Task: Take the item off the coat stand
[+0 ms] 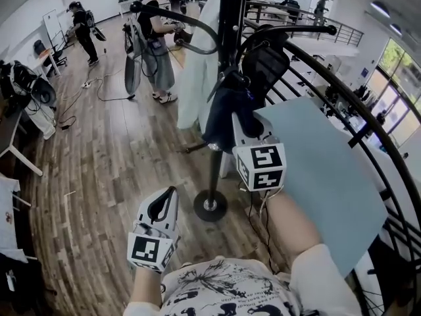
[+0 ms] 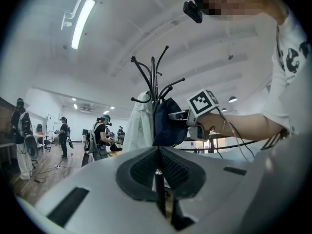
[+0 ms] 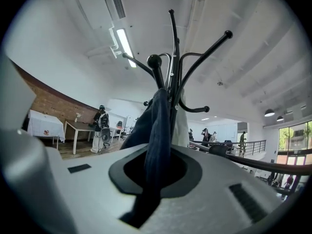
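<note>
A black coat stand [image 1: 214, 151] rises from a round base on the wood floor. From one hook hangs a dark navy cloth item [image 1: 223, 114], beside a white coat [image 1: 196, 78]. My right gripper [image 1: 239, 118] is raised to the navy item and is shut on its fabric; in the right gripper view the cloth [image 3: 157, 130] runs down from a hook of the stand [image 3: 174, 67] into the closed jaws [image 3: 154, 165]. My left gripper [image 1: 170, 195] is held low in front of the stand's base, shut with nothing in it [image 2: 157, 152]. The left gripper view shows the navy item [image 2: 165, 123] with the right gripper [image 2: 181, 116] at it.
A curved black railing [image 1: 368, 130] and a pale blue panel [image 1: 322, 176] close off the right side. Several people [image 1: 158, 38] with gear stand behind the stand. Cables [image 1: 85, 91] lie on the floor at the left, near tables [image 1: 13, 137].
</note>
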`<action>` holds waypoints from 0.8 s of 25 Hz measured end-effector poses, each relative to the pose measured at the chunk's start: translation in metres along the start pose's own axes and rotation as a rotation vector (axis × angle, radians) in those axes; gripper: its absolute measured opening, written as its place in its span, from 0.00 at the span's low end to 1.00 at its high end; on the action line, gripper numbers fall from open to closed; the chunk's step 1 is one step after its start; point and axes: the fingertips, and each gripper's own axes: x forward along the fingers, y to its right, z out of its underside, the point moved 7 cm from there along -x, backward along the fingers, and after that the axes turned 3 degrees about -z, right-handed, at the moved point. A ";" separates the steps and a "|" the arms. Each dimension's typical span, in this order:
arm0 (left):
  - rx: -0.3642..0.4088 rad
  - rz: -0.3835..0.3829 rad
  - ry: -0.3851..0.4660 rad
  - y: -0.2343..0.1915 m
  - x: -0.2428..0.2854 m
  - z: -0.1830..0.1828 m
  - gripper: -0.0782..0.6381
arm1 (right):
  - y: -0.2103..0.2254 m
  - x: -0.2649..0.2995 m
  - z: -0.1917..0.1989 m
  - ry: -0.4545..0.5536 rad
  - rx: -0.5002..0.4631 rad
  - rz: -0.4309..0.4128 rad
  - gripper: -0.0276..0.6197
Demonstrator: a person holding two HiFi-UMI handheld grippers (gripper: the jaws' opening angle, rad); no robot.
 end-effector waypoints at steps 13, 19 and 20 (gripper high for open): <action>0.028 0.067 0.027 -0.008 0.002 -0.010 0.12 | -0.002 -0.049 -0.042 0.097 -0.049 0.081 0.07; 0.025 0.090 0.030 -0.014 0.000 -0.008 0.12 | -0.012 -0.086 -0.026 0.099 -0.055 0.128 0.07; 0.022 0.092 0.032 -0.016 0.000 -0.008 0.12 | -0.015 -0.090 -0.022 0.095 -0.054 0.132 0.07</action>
